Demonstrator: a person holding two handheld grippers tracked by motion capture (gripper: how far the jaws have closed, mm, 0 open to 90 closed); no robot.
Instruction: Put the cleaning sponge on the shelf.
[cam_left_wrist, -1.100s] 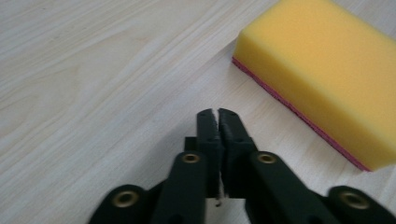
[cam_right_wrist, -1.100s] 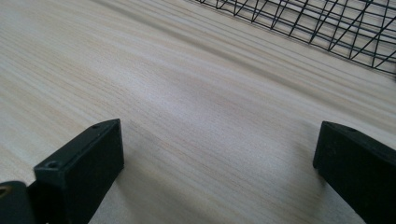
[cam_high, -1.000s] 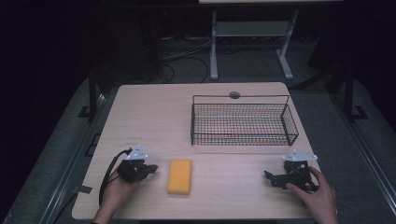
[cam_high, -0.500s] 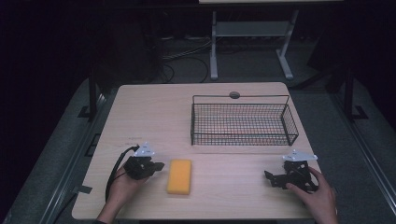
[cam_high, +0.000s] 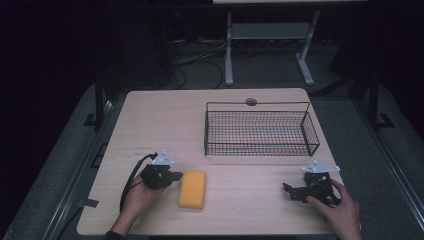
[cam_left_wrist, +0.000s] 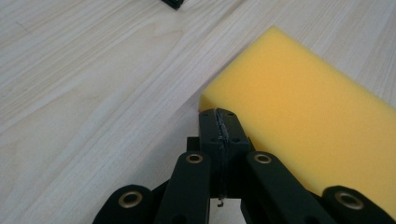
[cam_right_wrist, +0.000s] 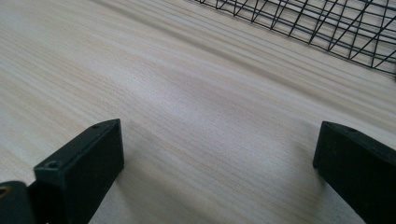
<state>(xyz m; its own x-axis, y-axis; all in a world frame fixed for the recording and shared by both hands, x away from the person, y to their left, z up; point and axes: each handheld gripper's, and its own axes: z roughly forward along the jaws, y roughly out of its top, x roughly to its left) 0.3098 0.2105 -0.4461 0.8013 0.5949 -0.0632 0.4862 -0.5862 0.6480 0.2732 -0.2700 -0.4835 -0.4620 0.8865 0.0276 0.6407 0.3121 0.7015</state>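
Observation:
A yellow sponge (cam_high: 192, 189) lies flat on the wooden table (cam_high: 165, 120) near its front edge, left of centre. My left gripper (cam_high: 173, 177) sits just left of the sponge, its jaws shut with nothing between them. In the left gripper view the closed tips (cam_left_wrist: 219, 122) reach the corner of the sponge (cam_left_wrist: 299, 121). My right gripper (cam_high: 289, 191) rests on the table at the front right, jaws wide apart over bare wood (cam_right_wrist: 219, 140).
A black wire basket (cam_high: 259, 129) stands at the back right of the table; its mesh (cam_right_wrist: 327, 21) shows beyond the right gripper. A round grommet (cam_high: 251, 102) sits at the far edge. Beyond the table are a white stand and cables on the floor.
My left gripper has slid rightward, up to the sponge's left edge. The right gripper and the sponge have stayed put.

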